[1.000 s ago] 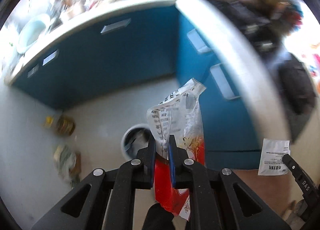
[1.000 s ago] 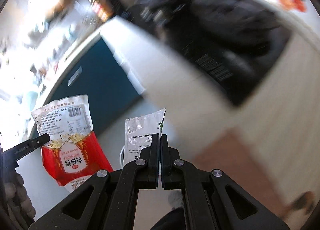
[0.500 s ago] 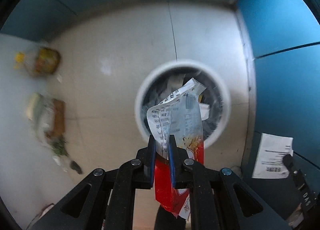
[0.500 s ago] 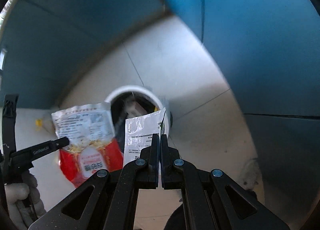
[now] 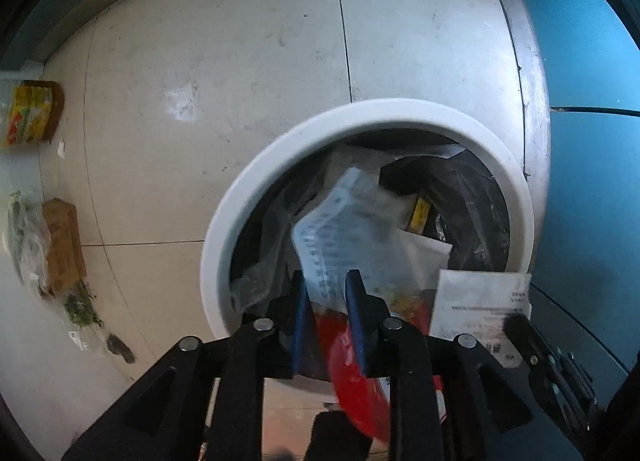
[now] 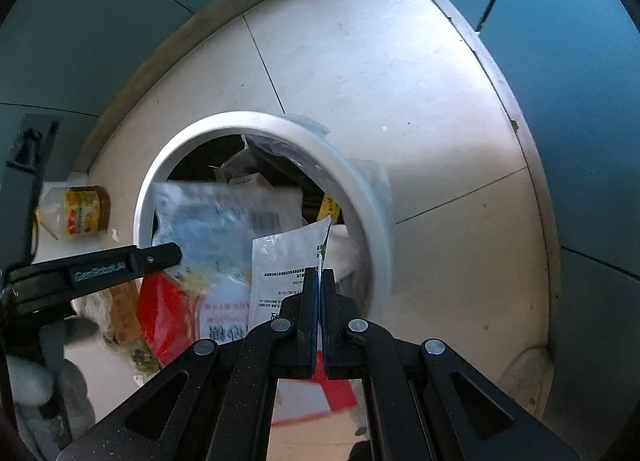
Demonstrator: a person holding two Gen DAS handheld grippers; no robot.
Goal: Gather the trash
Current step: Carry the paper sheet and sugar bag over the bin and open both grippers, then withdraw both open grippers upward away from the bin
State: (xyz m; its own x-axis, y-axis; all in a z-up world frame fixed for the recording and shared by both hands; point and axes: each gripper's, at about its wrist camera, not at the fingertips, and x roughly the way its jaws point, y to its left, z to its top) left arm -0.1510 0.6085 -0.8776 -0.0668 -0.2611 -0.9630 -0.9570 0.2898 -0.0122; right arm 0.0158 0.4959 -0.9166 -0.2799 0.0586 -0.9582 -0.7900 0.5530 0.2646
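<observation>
left gripper point(image 5: 326, 301) parted, red-and-white bag point(image 5: 352, 257) blurred, apparently dropping | right gripper point(image 6: 319, 281) clamped on white packet point(image 6: 286, 261) | both above bin point(image 5: 256, 197) for disposal

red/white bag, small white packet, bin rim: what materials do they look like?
Red and white bag: thin glossy plastic film, by its crinkles, glare and see-through top.
Small white packet: probably plastic or foil laminate; shiny, printed, with a flat sealed edge. Could be coated paper.
Bin: smooth matte white rim, likely moulded plastic; a thin translucent liner drapes over it.
</observation>
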